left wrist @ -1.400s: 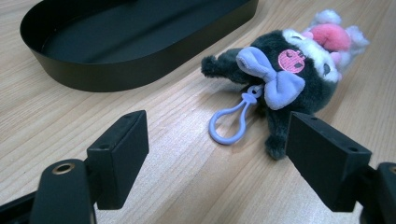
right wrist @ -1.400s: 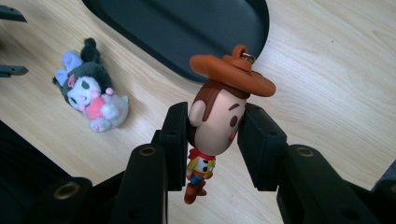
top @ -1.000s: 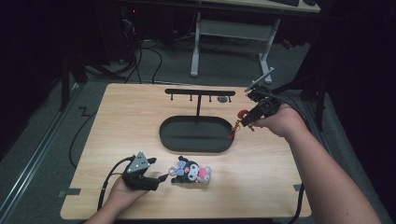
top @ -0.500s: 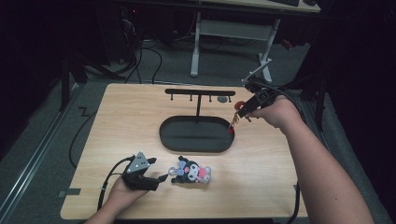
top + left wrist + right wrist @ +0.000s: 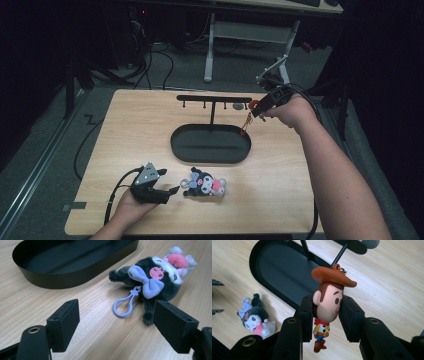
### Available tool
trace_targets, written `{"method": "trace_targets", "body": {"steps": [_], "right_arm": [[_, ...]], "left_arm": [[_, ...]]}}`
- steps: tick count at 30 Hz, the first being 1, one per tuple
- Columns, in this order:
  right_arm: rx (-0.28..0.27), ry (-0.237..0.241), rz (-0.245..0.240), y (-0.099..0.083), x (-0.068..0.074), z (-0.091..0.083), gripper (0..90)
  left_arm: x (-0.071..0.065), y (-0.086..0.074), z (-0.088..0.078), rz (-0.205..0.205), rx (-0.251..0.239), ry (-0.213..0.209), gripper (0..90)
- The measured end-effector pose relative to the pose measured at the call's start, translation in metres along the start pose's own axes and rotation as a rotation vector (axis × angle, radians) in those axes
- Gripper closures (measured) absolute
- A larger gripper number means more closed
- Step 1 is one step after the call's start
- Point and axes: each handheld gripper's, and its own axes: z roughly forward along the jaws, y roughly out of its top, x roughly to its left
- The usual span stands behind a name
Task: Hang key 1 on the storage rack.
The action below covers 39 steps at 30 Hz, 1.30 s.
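A small cowboy figure (image 5: 328, 305) with a brown hat and a ring on top is clamped by the head in my right gripper (image 5: 325, 315). In the high view that right gripper (image 5: 257, 110) holds the cowboy figure (image 5: 252, 105) in the air by the right end of the black hook rack (image 5: 214, 100). A black plush toy (image 5: 155, 277) with a lilac bow and a lilac clip loop (image 5: 123, 306) lies on the wood. My left gripper (image 5: 118, 317) rests open just short of it, the loop between its jaws. From above, the left gripper (image 5: 172, 190) sits left of the plush toy (image 5: 205, 184).
A black oval tray (image 5: 210, 144) lies mid-table under the rack, its rim (image 5: 62, 281) just beyond the plush. The rack's post (image 5: 339, 255) rises from the tray behind the figure. The table's near edge is close under the left hand.
My right gripper has carried the cowboy figure up and away, leftward toward the rack's right end. The left gripper and the plush toy have stayed put.
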Motion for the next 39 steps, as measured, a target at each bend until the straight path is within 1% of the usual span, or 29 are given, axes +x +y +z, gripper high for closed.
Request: {"method": "trace_targets", "body": {"steps": [1,7,11,14,18,20,22,24,29,30,32,34,37,39], "right_arm": [[0.006,-0.007,0.000,0.001,-0.001,0.000,65.3],[-0.004,-0.007,0.002,0.006,-0.002,0.000,65.4],[0.001,-0.004,-0.005,0.009,0.001,0.001,65.4],[0.003,-0.003,-0.021,0.012,0.006,0.003,65.4],[0.002,-0.008,-0.019,0.015,0.009,0.005,65.4],[-0.011,-0.010,-0.021,0.016,0.009,0.007,65.4],[-0.002,-0.013,-0.018,0.016,0.008,0.008,65.4],[-0.005,-0.015,-0.021,0.016,0.008,0.009,65.4],[-0.014,-0.018,0.001,0.012,0.001,0.013,65.4],[-0.012,-0.024,0.005,0.010,-0.001,0.014,65.4],[-0.005,-0.016,0.017,0.007,-0.003,0.016,65.4],[-0.005,-0.021,0.013,0.004,-0.004,0.019,65.4],[0.002,-0.020,0.027,-0.001,-0.007,0.023,65.4],[-0.002,-0.015,0.029,-0.002,-0.008,0.024,65.4]], "left_arm": [[0.000,0.000,0.000,0.000,0.000,0.000,22.0],[0.000,0.000,0.000,0.000,-0.004,-0.001,22.1],[0.000,0.000,0.000,0.002,-0.004,-0.002,22.1],[0.000,0.000,0.000,0.004,-0.002,-0.004,22.1],[0.000,0.000,0.000,0.004,-0.004,-0.003,22.1],[0.000,0.000,0.000,0.004,-0.004,-0.002,22.1],[0.000,0.000,-0.001,0.004,-0.003,-0.002,22.1],[0.000,0.000,-0.001,0.003,-0.003,-0.002,22.1],[0.000,0.000,-0.001,0.000,-0.003,0.000,22.1],[0.000,0.000,-0.001,0.001,-0.002,-0.001,22.1],[0.000,0.000,0.000,0.003,-0.001,-0.003,22.1],[0.000,0.000,0.000,0.004,0.001,-0.004,22.1],[-0.001,0.000,0.001,0.004,-0.002,-0.004,22.1],[-0.001,0.000,0.001,0.003,-0.002,-0.004,22.1]]}}
